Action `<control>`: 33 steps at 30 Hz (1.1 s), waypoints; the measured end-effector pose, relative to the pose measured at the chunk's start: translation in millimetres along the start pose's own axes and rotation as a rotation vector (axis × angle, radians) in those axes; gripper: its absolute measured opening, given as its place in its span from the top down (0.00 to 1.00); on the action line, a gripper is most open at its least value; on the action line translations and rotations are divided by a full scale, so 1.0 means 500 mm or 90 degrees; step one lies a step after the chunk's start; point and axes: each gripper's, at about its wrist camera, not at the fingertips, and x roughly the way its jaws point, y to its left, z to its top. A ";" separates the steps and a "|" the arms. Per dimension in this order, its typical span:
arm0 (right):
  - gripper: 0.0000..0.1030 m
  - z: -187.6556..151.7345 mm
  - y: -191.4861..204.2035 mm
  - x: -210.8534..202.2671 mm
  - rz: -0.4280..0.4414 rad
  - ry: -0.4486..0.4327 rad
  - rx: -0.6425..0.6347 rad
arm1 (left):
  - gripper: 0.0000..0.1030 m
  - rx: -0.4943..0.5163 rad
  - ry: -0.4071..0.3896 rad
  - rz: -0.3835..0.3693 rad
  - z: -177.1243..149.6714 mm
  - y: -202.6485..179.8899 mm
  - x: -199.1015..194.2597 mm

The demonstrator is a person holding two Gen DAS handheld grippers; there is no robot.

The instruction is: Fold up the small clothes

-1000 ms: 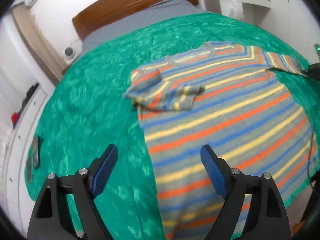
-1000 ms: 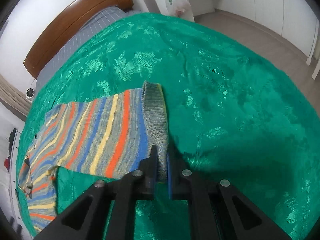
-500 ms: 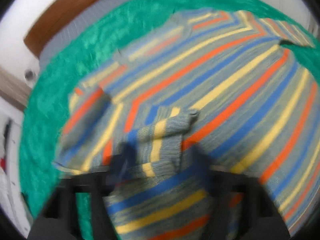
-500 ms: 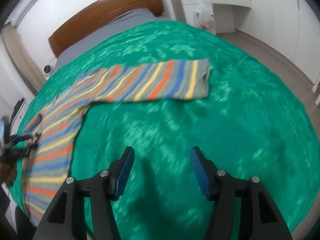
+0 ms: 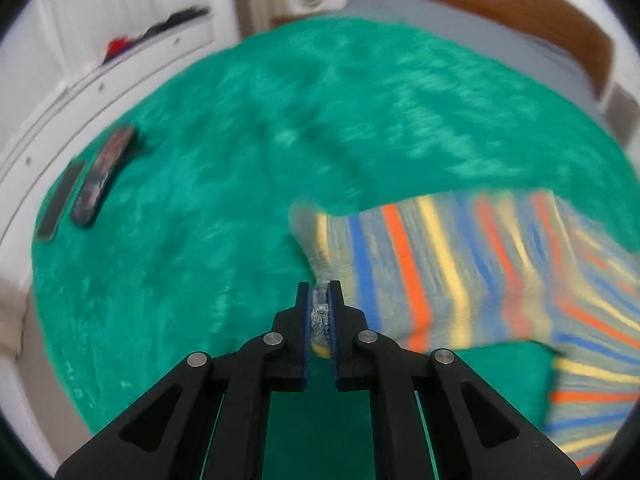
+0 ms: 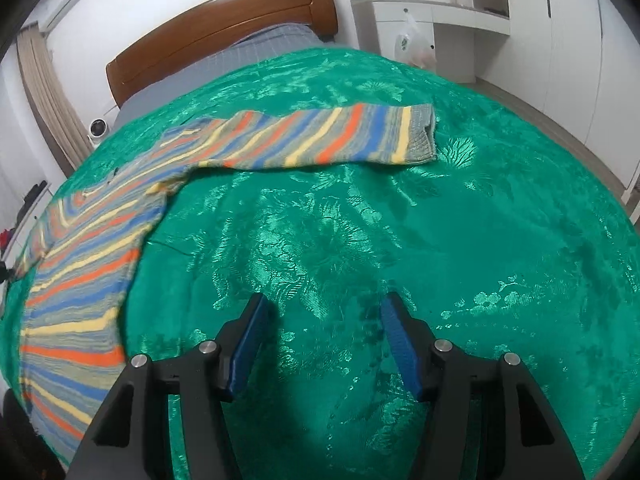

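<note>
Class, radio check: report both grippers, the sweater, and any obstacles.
Left gripper shut on sweater cuff. Right gripper open, empty, over bedspread. Right sleeve laid flat. Two phones lie clear.

Two phones (image 5: 102,176) obstruct bedspread (image 5: 224,184) left edge

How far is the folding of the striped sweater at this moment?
Done: one sleeve lies stretched flat on the green cover; the right gripper is open and empty. In hand: the left gripper is shut on the other sleeve's cuff. Left: no fold of the sweater shows yet.
</note>
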 end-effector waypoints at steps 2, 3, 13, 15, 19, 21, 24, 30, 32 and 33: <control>0.40 -0.003 0.007 0.005 -0.010 -0.002 -0.011 | 0.96 -0.014 0.027 0.001 -0.016 0.015 0.030; 0.39 -0.004 0.009 0.006 -0.013 -0.004 -0.014 | 0.96 -0.024 0.035 -0.001 -0.023 0.009 0.042; 0.36 -0.008 0.006 0.019 -0.021 -0.021 -0.020 | 0.94 -0.033 0.014 0.009 -0.063 0.034 0.036; 0.35 -0.009 0.005 0.019 -0.020 -0.025 -0.019 | 0.82 -0.007 -0.006 -0.010 -0.078 0.035 0.004; 0.29 -0.011 0.007 0.022 -0.021 -0.035 -0.020 | 0.18 0.125 -0.060 -0.129 -0.166 -0.034 -0.089; 0.27 -0.012 0.008 0.024 -0.020 -0.042 -0.021 | 0.18 0.192 -0.054 -0.177 -0.204 -0.084 -0.106; 0.24 -0.014 0.010 0.026 -0.019 -0.051 -0.026 | 0.17 0.257 -0.059 -0.189 -0.221 -0.154 -0.093; 0.21 -0.018 0.008 0.027 -0.010 -0.065 -0.028 | 0.00 0.252 -0.042 -0.192 -0.199 -0.187 -0.005; 0.20 -0.019 0.009 0.028 -0.011 -0.068 -0.030 | 0.00 0.240 -0.059 -0.217 -0.196 -0.178 -0.002; 0.20 -0.019 0.010 0.028 -0.011 -0.069 -0.032 | 0.00 0.251 -0.065 -0.226 -0.201 -0.175 -0.003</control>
